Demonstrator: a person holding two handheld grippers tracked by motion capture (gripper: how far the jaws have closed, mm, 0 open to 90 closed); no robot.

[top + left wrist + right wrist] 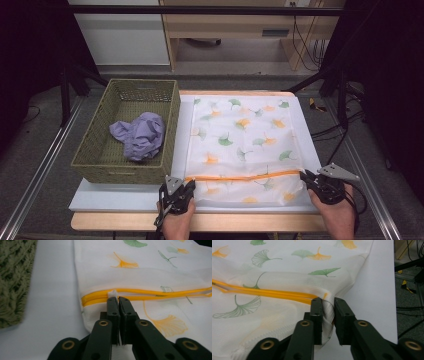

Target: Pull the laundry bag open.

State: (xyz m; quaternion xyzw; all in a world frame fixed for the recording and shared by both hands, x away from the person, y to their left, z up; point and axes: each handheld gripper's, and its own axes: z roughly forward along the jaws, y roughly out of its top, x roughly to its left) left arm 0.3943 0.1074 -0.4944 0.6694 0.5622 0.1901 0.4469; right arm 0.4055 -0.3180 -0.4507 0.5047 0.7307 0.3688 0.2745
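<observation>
Tongs [186, 189] [306, 178] at bag [240, 135] corners

Bright table, dark soft-focus surroundings

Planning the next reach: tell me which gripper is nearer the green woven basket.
Left. The left gripper sits just below the green woven basket's near right corner, pinching the mesh bag. The right gripper holds the bag's far side, well away from the basket.

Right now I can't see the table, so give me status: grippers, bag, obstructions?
Left gripper shut on zipper pull. Right gripper shut on laundry bag corner. Basket with purple cloth sits left, apart.
</observation>
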